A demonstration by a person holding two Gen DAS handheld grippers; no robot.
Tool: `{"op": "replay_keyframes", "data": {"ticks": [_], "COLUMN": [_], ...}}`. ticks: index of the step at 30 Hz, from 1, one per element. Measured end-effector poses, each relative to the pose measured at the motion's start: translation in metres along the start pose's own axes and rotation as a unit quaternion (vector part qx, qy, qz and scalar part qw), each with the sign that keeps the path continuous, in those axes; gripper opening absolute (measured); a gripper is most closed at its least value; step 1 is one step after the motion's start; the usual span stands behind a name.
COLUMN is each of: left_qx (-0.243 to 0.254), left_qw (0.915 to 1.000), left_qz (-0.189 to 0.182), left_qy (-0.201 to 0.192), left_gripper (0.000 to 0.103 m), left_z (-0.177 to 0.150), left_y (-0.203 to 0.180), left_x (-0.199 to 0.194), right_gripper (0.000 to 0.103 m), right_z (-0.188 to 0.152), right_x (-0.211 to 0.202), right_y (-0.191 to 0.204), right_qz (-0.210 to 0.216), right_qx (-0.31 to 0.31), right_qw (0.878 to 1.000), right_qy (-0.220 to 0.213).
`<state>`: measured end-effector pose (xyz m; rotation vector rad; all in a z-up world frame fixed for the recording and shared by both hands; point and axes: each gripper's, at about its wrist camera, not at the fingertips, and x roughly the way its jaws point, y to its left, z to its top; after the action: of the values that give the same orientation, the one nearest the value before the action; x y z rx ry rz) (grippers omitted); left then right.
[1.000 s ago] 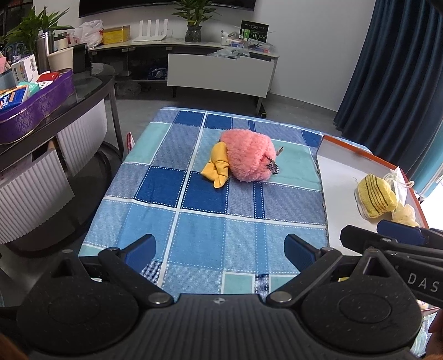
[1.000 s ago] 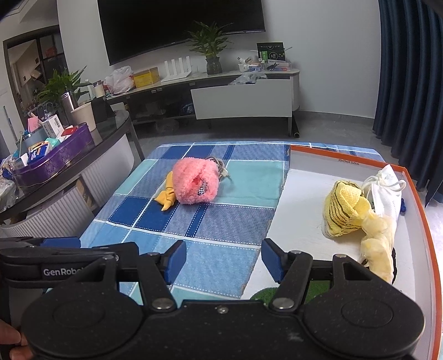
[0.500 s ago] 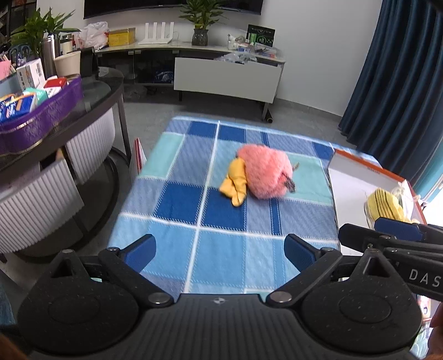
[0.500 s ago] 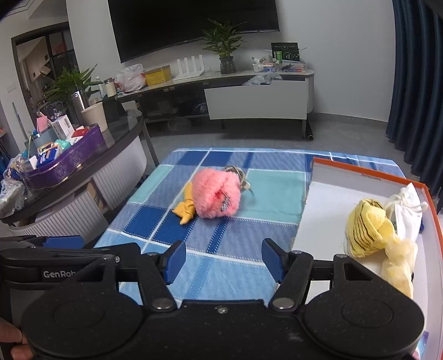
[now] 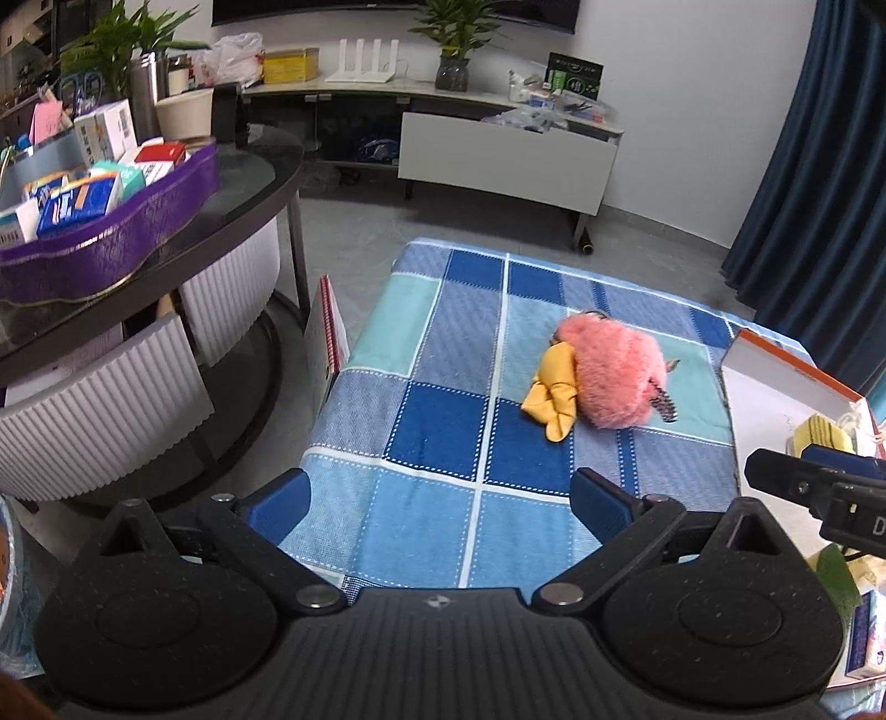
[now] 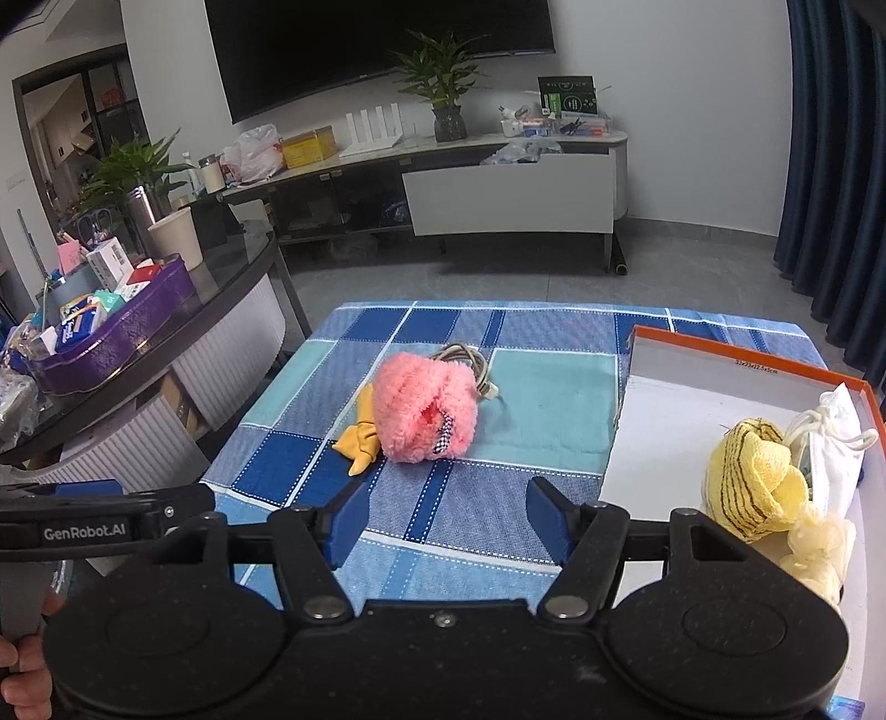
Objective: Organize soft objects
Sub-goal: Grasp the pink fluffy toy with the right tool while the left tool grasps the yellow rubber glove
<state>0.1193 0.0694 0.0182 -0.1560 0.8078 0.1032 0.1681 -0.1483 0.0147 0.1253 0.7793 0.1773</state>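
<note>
Bare checked cloth [image 6: 454, 498] lies open before the pink plush [image 6: 423, 412]; the orange-rimmed box [image 6: 720, 346] walls its right.

**Living room with grey floor and dark curtains**

White walls [image 6: 692, 66] meet a grey tiled floor [image 6: 498, 282]. A large dark television [image 6: 382, 44] hangs above a long low media console [image 6: 498, 183] carrying a potted plant [image 6: 443, 94]. Navy curtains [image 6: 836, 166] hang at right. At left, a dark round glass-topped side table [image 5: 243, 205] holds a purple tray [image 5: 111, 243].
</note>
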Motion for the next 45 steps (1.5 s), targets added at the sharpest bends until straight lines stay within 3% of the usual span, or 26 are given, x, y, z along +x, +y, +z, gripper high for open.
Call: {"op": "replay_keyframes", "data": {"ticks": [21,22,23,25,30,40,45], "left_qx": [-0.016,-0.016,-0.016,-0.013,-0.001,0.054,0.095], "left_qw": [0.9995,0.9995,0.9995,0.9995,0.9995,0.9979,0.9953], "left_qz": [-0.007,-0.007,-0.007,-0.009,-0.016,-0.034,-0.02], "left_qy": [0.027,0.027,0.028,0.028,0.026,0.009,0.008], "left_gripper": [0.103,0.103,0.103,0.102,0.102,0.102,0.092], "left_z": [-0.002,-0.002,-0.001,0.0,0.006,0.026,0.035], "left_y": [0.021,0.021,0.02,0.019,0.01,-0.033,-0.054], "left_x": [0.042,0.043,0.045,0.047,0.057,0.091,0.117], "right_gripper": [0.085,0.073,0.058,0.053,0.052,0.053,0.053], "right_z": [0.036,0.037,0.037,0.036,0.027,-0.005,-0.015], "right_x": [0.137,0.14,0.141,0.133,0.096,0.036,0.023], "right_y": [0.015,0.014,0.012,0.005,-0.014,-0.05,-0.053], "right_qz": [0.003,0.008,0.01,0.021,0.023,-0.019,-0.021], "right_qx": [0.043,0.045,0.047,0.057,0.06,0.061,0.055], "right_qw": [0.998,0.998,0.998,0.997,0.998,0.998,0.998], "right_qy": [0.051,0.051,0.048,0.04,0.02,-0.003,-0.005]}}
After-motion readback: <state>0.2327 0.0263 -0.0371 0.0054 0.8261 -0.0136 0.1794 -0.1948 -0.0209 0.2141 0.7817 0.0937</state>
